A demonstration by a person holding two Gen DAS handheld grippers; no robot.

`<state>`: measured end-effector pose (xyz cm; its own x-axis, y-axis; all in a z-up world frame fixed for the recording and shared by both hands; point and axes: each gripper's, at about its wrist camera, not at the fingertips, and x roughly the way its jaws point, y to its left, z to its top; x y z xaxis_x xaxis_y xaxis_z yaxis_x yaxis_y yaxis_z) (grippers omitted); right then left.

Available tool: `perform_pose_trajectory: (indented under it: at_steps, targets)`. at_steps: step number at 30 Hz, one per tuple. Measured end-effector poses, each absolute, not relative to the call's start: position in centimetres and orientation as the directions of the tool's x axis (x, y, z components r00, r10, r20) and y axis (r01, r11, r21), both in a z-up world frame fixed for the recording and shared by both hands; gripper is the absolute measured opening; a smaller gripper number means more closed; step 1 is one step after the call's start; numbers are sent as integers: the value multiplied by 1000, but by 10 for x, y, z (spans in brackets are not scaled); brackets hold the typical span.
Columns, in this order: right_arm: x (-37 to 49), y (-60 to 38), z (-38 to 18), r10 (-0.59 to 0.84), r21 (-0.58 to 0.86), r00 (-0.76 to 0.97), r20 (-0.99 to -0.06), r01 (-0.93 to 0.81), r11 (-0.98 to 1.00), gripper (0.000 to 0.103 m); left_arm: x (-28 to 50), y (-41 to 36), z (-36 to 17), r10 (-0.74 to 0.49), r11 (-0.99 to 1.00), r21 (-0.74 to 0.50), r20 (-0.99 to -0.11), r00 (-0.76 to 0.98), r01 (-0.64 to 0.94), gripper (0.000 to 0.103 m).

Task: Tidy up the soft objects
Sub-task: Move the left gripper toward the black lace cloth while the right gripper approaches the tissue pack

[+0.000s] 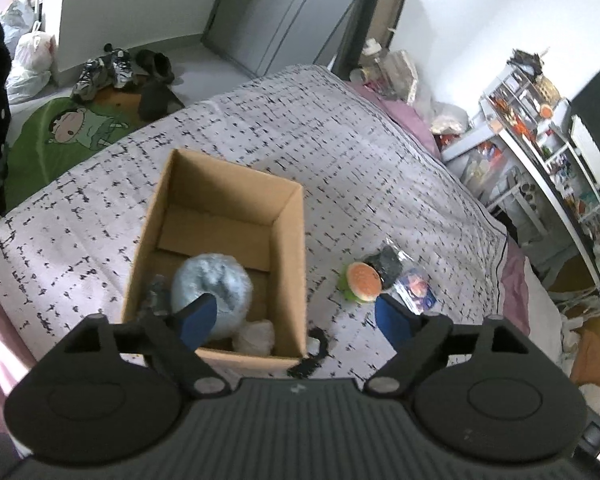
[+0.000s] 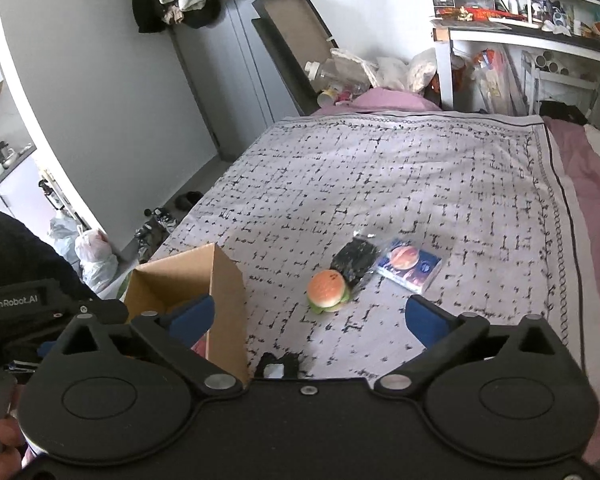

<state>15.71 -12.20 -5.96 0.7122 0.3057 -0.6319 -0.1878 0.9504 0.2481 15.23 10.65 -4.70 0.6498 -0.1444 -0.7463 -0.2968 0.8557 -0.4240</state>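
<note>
— Three soft things already sit in the open brown cardboard box point(image 1: 236, 216) on the patterned grey bedspread point(image 2: 380, 168): a fluffy pale-blue ball point(image 1: 214, 280), something grey, something white.

— Why do both tools hang above?

— Likely choosing. The left gripper point(image 1: 296, 316) and right gripper point(image 2: 308, 316) are both spread wide, holding nothing.

— What's left?

— An orange-and-green plush burger point(image 2: 327, 291) touching a black packet point(image 2: 354, 260), with a blue printed packet point(image 2: 410, 266) beside. A black strap point(image 1: 314, 350) lies by the box's near corner, possibly snagging a reach.
</note>
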Motion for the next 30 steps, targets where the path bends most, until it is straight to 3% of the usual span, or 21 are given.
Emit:
perform_pose_trajectory:
  at_steps: [14,30]
  targets:
    - [182,-175,-57,348,252,658,-668,-239,938,103,168,46,-39,-128,888,-368,-774,620,-275,86]
    - [239,-210,-75,400,261,590,-702,-309,914,103,187,-6,-63,-29,899,-273,-817,576,-342,86]
